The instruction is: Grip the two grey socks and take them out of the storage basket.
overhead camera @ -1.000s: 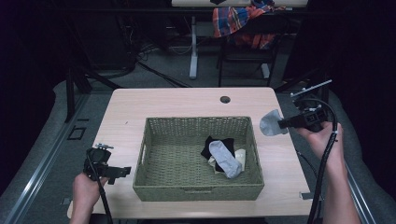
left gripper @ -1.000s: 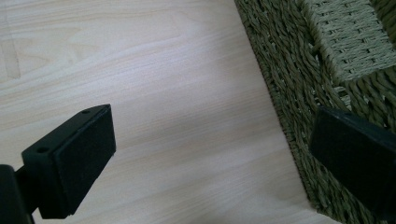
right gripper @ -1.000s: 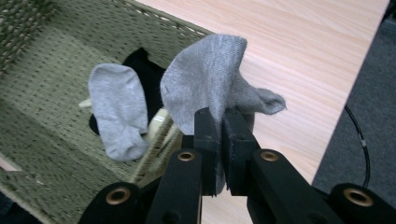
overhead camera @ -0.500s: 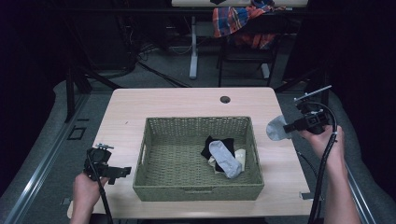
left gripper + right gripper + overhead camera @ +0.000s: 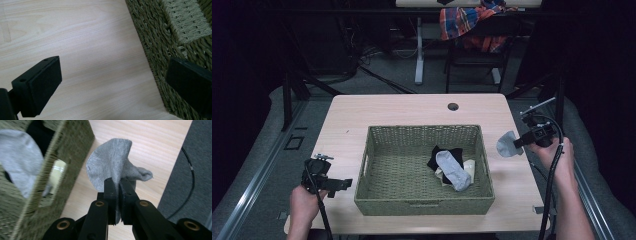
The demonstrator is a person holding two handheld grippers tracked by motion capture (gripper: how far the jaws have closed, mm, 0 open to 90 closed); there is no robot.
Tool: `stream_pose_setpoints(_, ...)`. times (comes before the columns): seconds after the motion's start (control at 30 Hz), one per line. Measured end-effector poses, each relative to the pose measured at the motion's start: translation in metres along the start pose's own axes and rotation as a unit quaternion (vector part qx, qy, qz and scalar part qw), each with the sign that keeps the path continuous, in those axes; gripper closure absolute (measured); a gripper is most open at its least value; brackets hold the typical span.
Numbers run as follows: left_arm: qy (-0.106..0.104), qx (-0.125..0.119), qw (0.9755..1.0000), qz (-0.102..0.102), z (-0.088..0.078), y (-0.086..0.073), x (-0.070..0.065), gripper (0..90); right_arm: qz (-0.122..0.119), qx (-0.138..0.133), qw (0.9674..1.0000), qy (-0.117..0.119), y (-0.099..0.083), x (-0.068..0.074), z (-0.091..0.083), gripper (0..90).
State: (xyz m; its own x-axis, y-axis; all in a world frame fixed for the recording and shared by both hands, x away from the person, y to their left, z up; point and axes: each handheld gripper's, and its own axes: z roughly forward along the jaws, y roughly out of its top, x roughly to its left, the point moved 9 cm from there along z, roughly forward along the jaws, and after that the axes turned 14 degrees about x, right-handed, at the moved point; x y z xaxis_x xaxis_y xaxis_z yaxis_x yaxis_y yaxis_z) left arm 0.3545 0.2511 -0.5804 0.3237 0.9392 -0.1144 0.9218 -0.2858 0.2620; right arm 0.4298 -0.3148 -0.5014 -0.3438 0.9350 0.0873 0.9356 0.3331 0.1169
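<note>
Pinching grey sock [image 5: 112,162] in right gripper [image 5: 117,195] beside basket [image 5: 377,200]; left gripper [image 5: 112,82] spread wide above table [image 5: 87,37].

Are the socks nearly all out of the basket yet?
Not yet. The right claw is shut on one grey sock, holding it over the table just outside the basket. Inside it lie another grey sock, a black one and something pale. The left claw waits open beside the basket.

Grey sock [image 5: 507,144] lower, nearer table [image 5: 387,110].
</note>
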Motion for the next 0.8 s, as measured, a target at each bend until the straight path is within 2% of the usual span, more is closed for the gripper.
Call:
stream_pose_setpoints(0.07,0.000,0.000,1.0000,0.000,0.000,0.000,0.000,0.7,0.000,0.013,0.9999,-0.006,0.000,-0.002,0.009,86.0)
stream_pose_setpoints(0.33,-0.001,-0.001,1.0000,-0.001,0.000,0.000,0.000,0.7,-0.012,0.043,0.9990,-0.004,0.000,0.002,0.030,85.9)
stream_pose_setpoints(0.37,-0.001,-0.001,1.0000,-0.001,0.000,0.000,0.000,0.7,-0.004,0.036,0.9993,-0.005,0.001,0.003,0.033,86.0)
stream_pose_setpoints(0.4,-0.001,-0.001,1.0000,-0.001,0.000,0.000,0.000,0.7,-0.012,0.046,0.9988,-0.007,0.001,0.003,0.036,85.9)
stream_pose_setpoints(0.47,-0.001,-0.001,1.0000,-0.001,0.000,0.000,0.000,0.7,-0.011,0.051,0.9986,-0.004,0.001,0.004,0.042,85.9)
stream_pose_setpoints(0.57,-0.001,-0.001,1.0000,-0.001,0.000,0.000,0.000,0.7,-0.016,0.068,0.9975,-0.005,-0.001,0.001,0.051,85.9)
stream_pose_setpoints(0.63,-0.001,-0.001,1.0000,-0.001,0.000,0.000,0.000,0.7,-0.014,0.070,0.9974,-0.007,-0.001,0.000,0.053,85.9)
stream_pose_setpoints(0.7,-0.001,-0.001,1.0000,0.000,0.000,0.000,0.000,0.7,-0.008,0.068,0.9977,-0.001,-0.002,0.001,0.059,85.9)
stream_pose_setpoints(0.8,-0.001,-0.001,1.0000,0.000,0.000,0.000,-0.001,0.7,-0.013,0.085,0.9963,0.008,-0.004,0.001,0.067,85.9)
